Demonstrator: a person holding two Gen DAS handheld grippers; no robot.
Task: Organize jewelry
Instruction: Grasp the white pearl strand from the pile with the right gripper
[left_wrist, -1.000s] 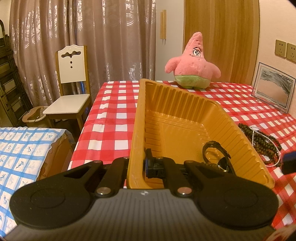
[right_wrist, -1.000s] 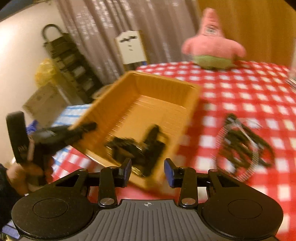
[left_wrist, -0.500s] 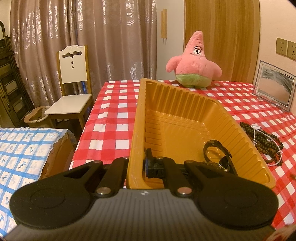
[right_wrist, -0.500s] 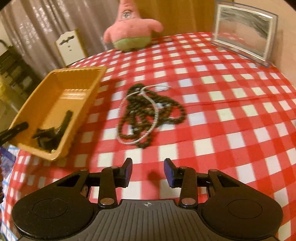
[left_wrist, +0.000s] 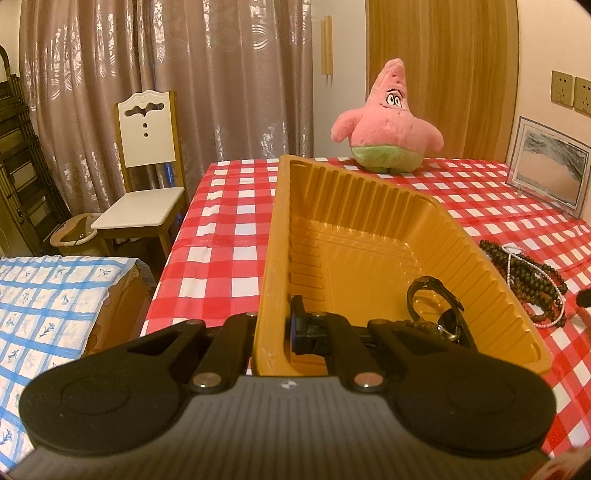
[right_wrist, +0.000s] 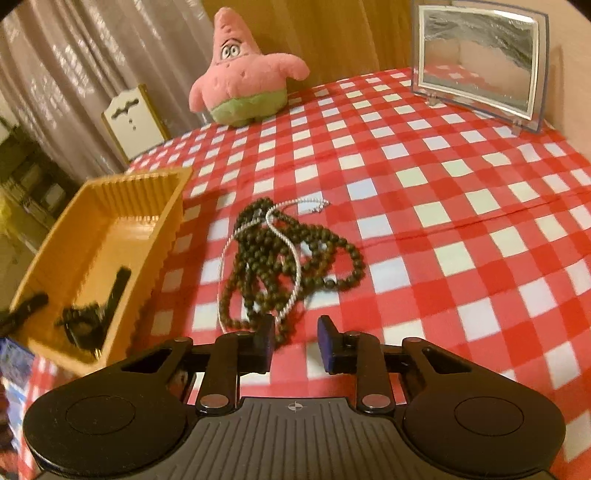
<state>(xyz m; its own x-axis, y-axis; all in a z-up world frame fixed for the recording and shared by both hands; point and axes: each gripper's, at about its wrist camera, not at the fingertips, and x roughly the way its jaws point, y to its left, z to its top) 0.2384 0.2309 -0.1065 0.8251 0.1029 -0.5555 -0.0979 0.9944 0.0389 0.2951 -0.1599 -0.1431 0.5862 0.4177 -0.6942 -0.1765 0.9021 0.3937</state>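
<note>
My left gripper (left_wrist: 275, 332) is clamped on the near left wall of the yellow tray (left_wrist: 369, 236), one finger outside the wall and one inside, and it has not shifted from a second ago; the tray keeps the same tilt, near end lifted at the tabletop's left edge. A black watch (left_wrist: 434, 306) lies in the tray's near right corner, as before.

My right gripper (right_wrist: 295, 339) is where things have changed. A second ago it looked down into the tray with its jaws wider; half a second ago it had swung out over the checkered tablecloth (right_wrist: 461, 206), well back from the necklaces. Now it has come down low and close, and its jaws are closing. The nearest loops of the dark bead necklace (right_wrist: 291, 258) sit just at the fingertips, by the left finger (right_wrist: 264, 341); I cannot tell whether the pads touch any bead yet. The thin white pearl strand (right_wrist: 288, 240) is tangled through the dark beads, the heap lying on the tabletop just right of the tray.

Farther back, the pink plush star (right_wrist: 240, 88) and the picture frame (right_wrist: 480, 62) stand where they were.
</note>
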